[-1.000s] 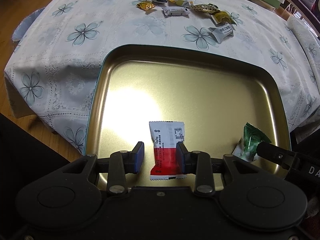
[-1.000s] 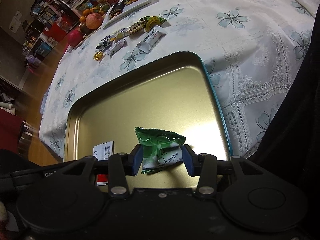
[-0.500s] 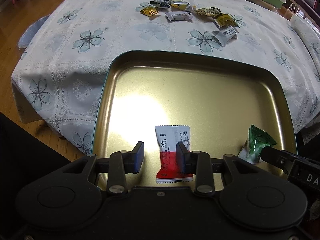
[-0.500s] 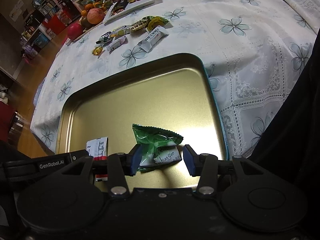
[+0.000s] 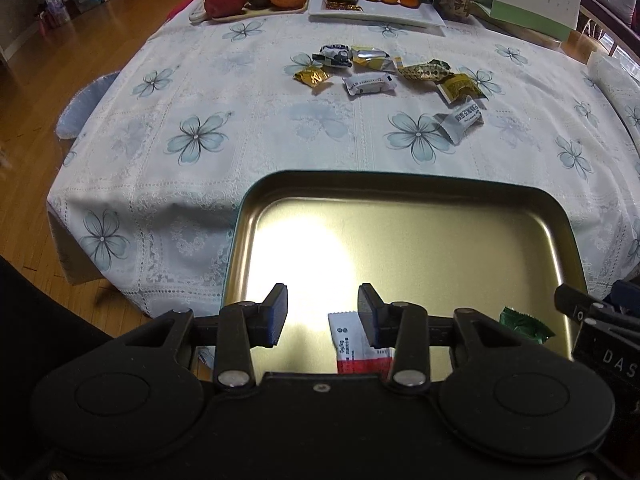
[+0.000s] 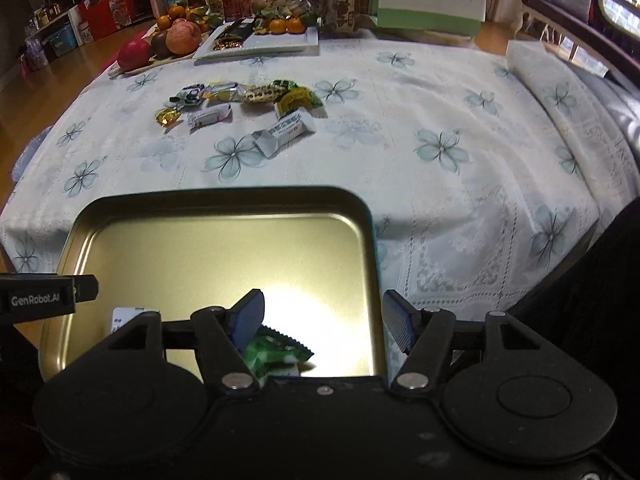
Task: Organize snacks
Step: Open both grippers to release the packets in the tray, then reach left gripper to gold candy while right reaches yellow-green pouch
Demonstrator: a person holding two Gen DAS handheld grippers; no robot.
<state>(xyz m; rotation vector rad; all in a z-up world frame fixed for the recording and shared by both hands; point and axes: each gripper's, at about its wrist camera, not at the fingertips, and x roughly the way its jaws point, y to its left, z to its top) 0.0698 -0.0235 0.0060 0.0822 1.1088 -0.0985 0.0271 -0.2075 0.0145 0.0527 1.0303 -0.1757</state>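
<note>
Drop-off step wrapping up: left hand-held gripper (image 5: 322, 312) is opening, red-and-white packet (image 5: 362, 346) lying loose in the gold tray (image 5: 400, 184); right hand-held gripper (image 6: 322, 322) is opening too, spread wide, green packet (image 6: 276, 354) lying free on the tray floor. Next, both should be reaching out to the leftover snacks (image 5: 384, 76) waiting on the worktop (image 5: 240, 120), well beyond the tray

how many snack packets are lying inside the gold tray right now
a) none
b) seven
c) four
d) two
d) two: a red and white packet and a green packet lie at the near end of the gold tray, while the other wrapped snacks sit out on the tablecloth.
</note>
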